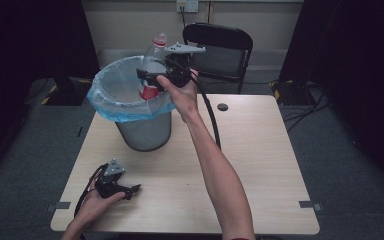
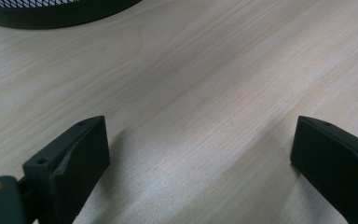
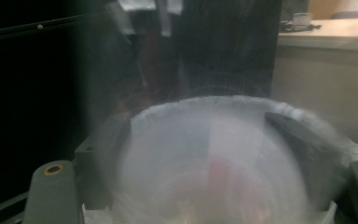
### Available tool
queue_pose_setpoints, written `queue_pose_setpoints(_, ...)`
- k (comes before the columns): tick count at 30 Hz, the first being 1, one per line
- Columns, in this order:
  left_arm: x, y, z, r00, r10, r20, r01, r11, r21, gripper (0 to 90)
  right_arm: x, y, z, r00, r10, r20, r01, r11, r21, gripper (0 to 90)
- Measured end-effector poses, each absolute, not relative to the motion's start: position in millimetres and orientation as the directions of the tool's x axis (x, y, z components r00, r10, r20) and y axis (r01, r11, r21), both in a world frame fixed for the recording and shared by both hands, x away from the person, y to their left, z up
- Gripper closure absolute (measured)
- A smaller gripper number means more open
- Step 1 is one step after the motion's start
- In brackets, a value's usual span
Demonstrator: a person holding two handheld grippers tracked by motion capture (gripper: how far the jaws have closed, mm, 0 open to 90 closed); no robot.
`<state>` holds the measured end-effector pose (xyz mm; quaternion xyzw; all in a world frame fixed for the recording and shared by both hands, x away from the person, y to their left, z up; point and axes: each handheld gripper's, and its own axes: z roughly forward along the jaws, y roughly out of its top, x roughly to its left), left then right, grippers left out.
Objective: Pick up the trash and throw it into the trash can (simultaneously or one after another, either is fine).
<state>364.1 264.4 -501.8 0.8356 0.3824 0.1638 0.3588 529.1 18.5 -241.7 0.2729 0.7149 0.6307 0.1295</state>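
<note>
A clear plastic bottle (image 1: pixel 152 57) with a red label and a pinkish cap hangs nearly upright over the mouth of a grey mesh bin (image 1: pixel 145 132), which is lined with a blue bag. My right gripper (image 1: pixel 150 77) reaches around the bottle's middle from the right. In the right gripper view the bottle (image 3: pixel 214 163) is smeared with motion between the sharp jaws of my right gripper (image 3: pixel 198 135), so the pads look loose on it. My left gripper (image 1: pixel 132 190) rests open on the table near its front left corner. Only bare wood lies between the jaws of my left gripper (image 2: pixel 200 154).
The light wooden table (image 1: pixel 260 165) has a round cable hole (image 1: pixel 223 107) near its back edge. A black folding chair (image 1: pixel 220 45) stands behind the table. The bin's dark base (image 2: pixel 51 11) lies a short way ahead of the left gripper.
</note>
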Motion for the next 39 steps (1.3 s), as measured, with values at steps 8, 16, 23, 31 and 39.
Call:
queue_pose_setpoints(8,364.1,264.4,-501.8,0.654,0.757,-0.001,0.522,-0.450,0.725,3.9,527.0,18.5,-239.2,-0.821,0.552,0.148,0.210,0.050,0.977,24.3)
queue_pose_setpoints(16,364.1,264.4,-501.8,0.654,0.757,-0.001,0.522,-0.449,0.725,3.9,525.8,8.4,-234.5,-0.811,0.569,0.138,0.201,0.048,0.978,24.1)
queue_pose_setpoints(23,364.1,264.4,-501.8,0.654,0.757,-0.001,0.522,-0.450,0.725,3.9,522.2,-1.6,-230.0,-0.812,0.569,0.128,0.189,0.050,0.981,21.8)
queue_pose_setpoints(31,364.1,264.4,-501.8,0.654,0.757,-0.001,0.522,-0.450,0.725,3.9,519.1,-18.0,-227.7,-0.798,0.591,0.119,0.200,0.072,0.977,20.2)
queue_pose_setpoints(39,364.1,264.4,-501.8,0.654,0.757,-0.001,0.522,-0.450,0.725,3.9,515.8,-39.3,-231.9,-0.766,0.633,0.112,0.206,0.076,0.976,20.5)
